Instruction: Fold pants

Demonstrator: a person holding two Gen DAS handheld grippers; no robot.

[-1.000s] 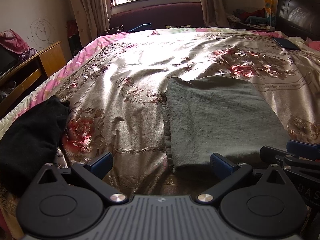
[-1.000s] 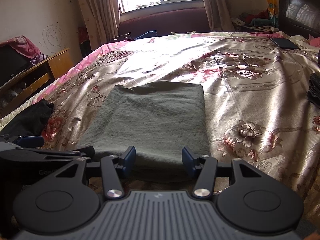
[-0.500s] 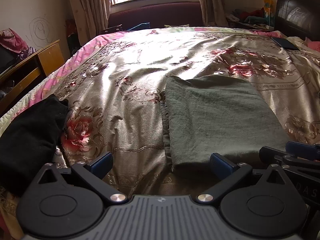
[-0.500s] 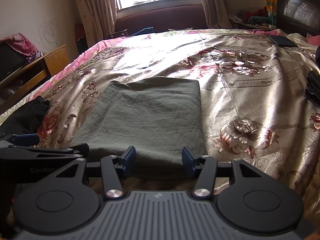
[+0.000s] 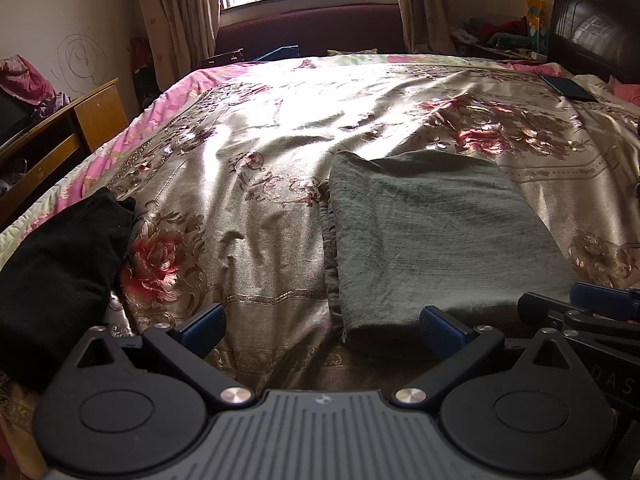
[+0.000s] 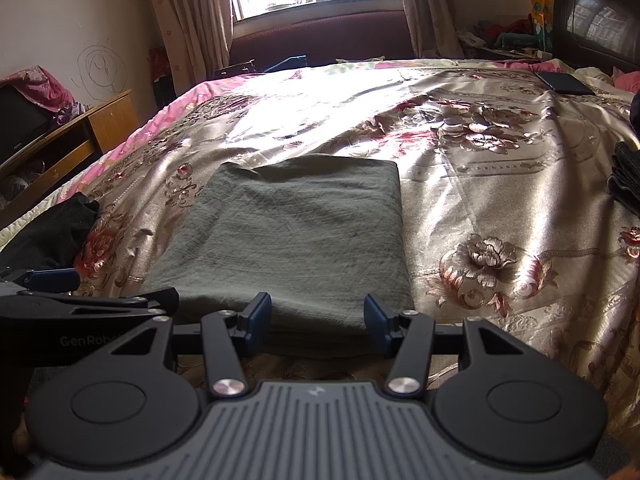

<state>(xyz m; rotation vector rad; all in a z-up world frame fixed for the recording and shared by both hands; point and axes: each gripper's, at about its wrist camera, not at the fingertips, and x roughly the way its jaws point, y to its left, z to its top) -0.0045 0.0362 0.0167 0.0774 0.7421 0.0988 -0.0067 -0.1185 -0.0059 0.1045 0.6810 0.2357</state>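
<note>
The green pants (image 5: 432, 240) lie on the bed (image 5: 260, 184) as a flat, squared rectangle, several layers showing as stacked edges along the side that faces the black garment (image 5: 56, 264); that compact shape suggests the folding is done or nearly so. The near edge of the pants sits close to the bed's front border, probably so both tools can reach it without stretching. The left tool (image 5: 322, 326) hovers just short of that near edge, toward the corner on the black garment's side, its jaws spread wide with nothing between them. The right tool (image 6: 318, 318) hangs over the near edge of the pants, closer to the opposite corner, jaws apart at a middling width; cloth shows between the pads (image 6: 256, 316), but they do not press on it. Both tools gripping nothing reads as a release, leaving the fold to settle undisturbed. A second dark pile (image 6: 626, 180) rests well beyond the pants on the far side.
</note>
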